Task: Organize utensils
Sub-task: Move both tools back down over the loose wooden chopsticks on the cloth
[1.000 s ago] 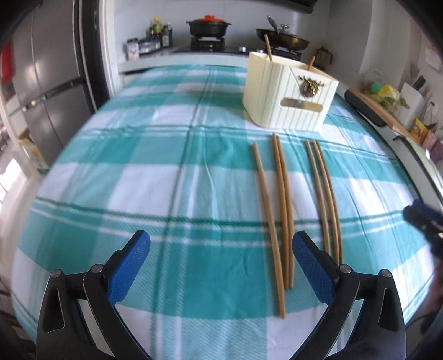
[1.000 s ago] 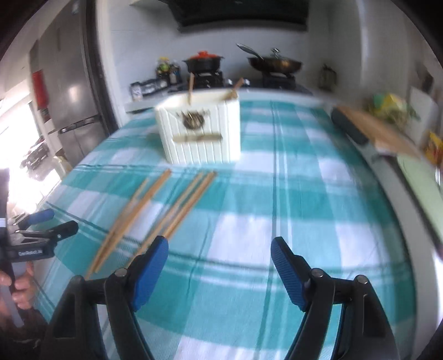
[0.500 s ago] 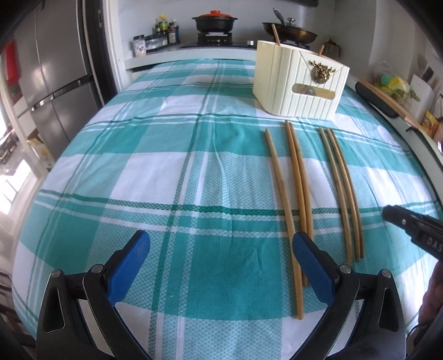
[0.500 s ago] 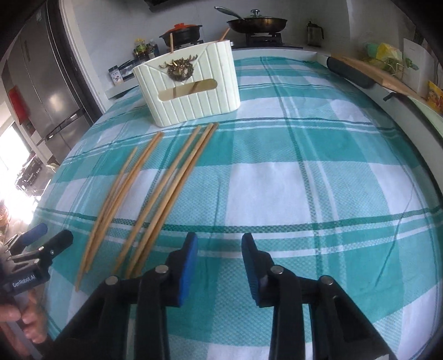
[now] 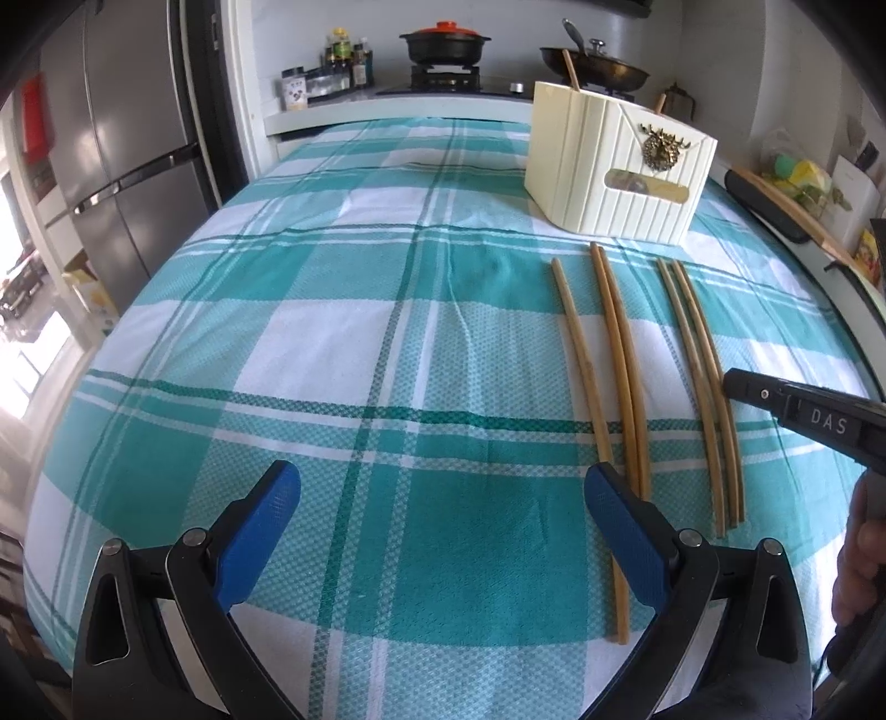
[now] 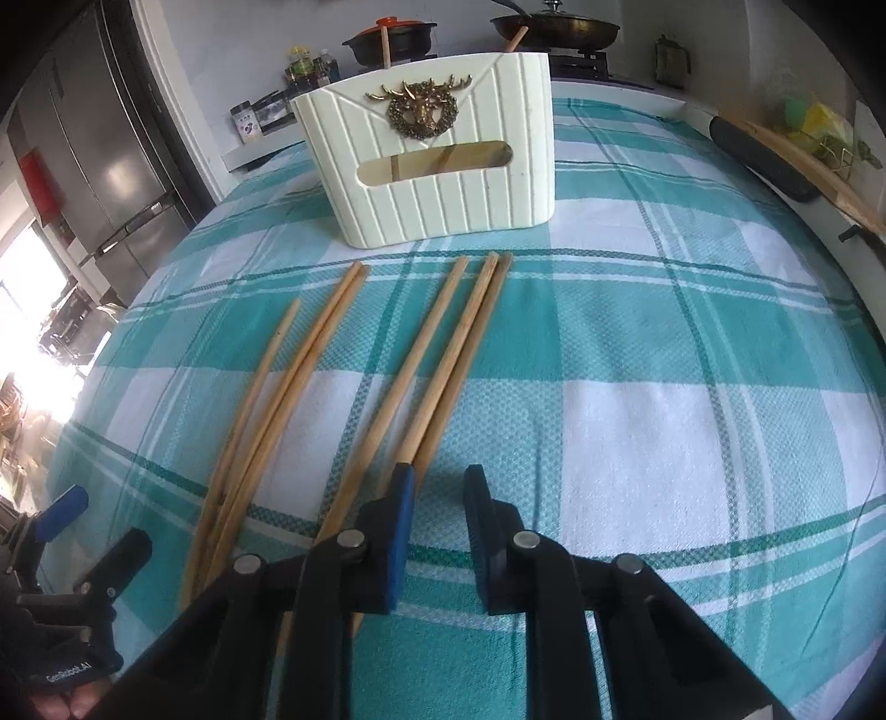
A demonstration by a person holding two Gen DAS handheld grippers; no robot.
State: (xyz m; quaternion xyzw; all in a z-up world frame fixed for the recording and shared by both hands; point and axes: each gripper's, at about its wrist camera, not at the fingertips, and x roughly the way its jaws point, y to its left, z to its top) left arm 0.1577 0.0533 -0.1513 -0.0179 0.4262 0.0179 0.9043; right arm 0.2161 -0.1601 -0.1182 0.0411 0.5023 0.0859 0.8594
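Several wooden chopsticks (image 5: 620, 365) lie side by side on the teal checked cloth, pointing at a cream ribbed holder (image 5: 609, 183) with a brass deer emblem. The holder (image 6: 443, 183) has two chopstick ends sticking out of its top. My right gripper (image 6: 440, 487) hovers low over the near ends of the right-hand chopsticks (image 6: 443, 360). Its jaws are closing to a narrow gap with nothing between them, and the sticks pass under its left finger. It enters the left wrist view (image 5: 739, 383) from the right, beside the outer pair. My left gripper (image 5: 443, 487) stands wide open and holds nothing.
A grey fridge (image 5: 127, 166) stands at the left. Behind the table is a stove with a red-lidded pot (image 5: 446, 44) and a wok (image 5: 598, 63). A dark-handled wooden board (image 6: 775, 160) lies along the table's right edge. My left gripper (image 6: 97, 526) shows low left.
The right gripper has come down and forward to the chopsticks' near ends, and its jaws have narrowed from wide apart to a slim gap. The left gripper has barely moved.
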